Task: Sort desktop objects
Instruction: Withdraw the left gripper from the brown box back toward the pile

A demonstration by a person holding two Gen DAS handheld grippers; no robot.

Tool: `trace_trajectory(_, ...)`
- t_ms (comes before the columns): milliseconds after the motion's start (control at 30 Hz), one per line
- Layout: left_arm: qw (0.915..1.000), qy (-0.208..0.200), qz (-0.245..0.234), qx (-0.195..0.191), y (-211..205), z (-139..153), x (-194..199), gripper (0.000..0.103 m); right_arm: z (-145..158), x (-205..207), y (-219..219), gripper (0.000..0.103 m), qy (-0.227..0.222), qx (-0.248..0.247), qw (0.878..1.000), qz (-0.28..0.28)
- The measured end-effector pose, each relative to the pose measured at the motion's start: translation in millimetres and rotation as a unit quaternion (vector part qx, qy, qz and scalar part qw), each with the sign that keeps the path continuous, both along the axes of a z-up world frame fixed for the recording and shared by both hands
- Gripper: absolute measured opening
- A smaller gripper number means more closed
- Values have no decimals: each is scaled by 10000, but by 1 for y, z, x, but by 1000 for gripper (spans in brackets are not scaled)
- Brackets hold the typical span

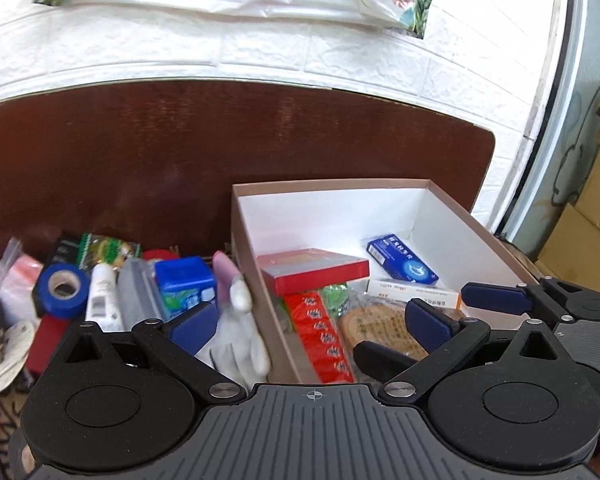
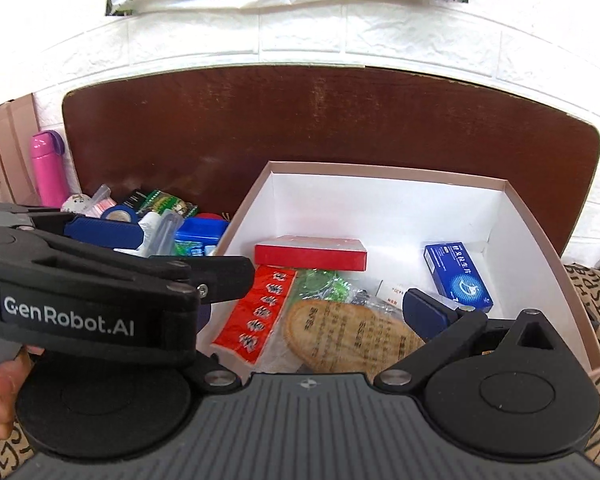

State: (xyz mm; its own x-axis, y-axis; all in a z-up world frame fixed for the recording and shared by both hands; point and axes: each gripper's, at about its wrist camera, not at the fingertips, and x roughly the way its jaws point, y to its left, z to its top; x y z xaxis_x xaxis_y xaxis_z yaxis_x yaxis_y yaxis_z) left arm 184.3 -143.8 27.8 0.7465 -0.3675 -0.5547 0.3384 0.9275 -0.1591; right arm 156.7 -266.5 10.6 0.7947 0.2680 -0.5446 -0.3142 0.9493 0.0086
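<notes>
The left gripper (image 1: 312, 320) has its fingers (image 1: 192, 326) spread wide with nothing between the pads; its left finger sits outside the box wall, its right finger over the box contents. Just past the left finger lies a white glove (image 1: 240, 332) with a pinkish tip, leaning on the outside of the box (image 1: 332, 186). The right gripper (image 2: 320, 296) is also wide open and holds nothing; its right finger (image 2: 428, 314) hangs over the box interior, while its left finger is hidden behind the left gripper, which crosses the right wrist view.

Between the fingers of both grippers, nearest, lie a round tan pad with printed text (image 2: 348, 340) and a red packet with white characters (image 2: 256, 316). Beyond them are a green wrapped item (image 2: 324, 286) and a white-and-orange carton (image 1: 412, 292), then a red flat box (image 2: 312, 252), and to the right a blue medicine box (image 2: 458, 276) by the far right wall.

Left of the left finger, outside the box, a clutter sits on the tabletop (image 1: 180, 152): a blue tape roll (image 1: 62, 288), a white tube (image 1: 102, 296), a blue-lidded container (image 1: 184, 284), and a green packet (image 1: 108, 250) behind them. Farthest left in the right wrist view stands a pink bottle (image 2: 48, 168).
</notes>
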Motion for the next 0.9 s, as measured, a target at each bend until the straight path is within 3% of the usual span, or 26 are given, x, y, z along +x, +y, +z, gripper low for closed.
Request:
trace_trajectory(367,9996,-98,247,-6,23,1,-56,103,2,-56,15,102,-272,49,9996,95)
trace_trajectory(900,9977,234,636,-36,73,-30,-131,103,-28,-131,58,102,-160,295,9985,433)
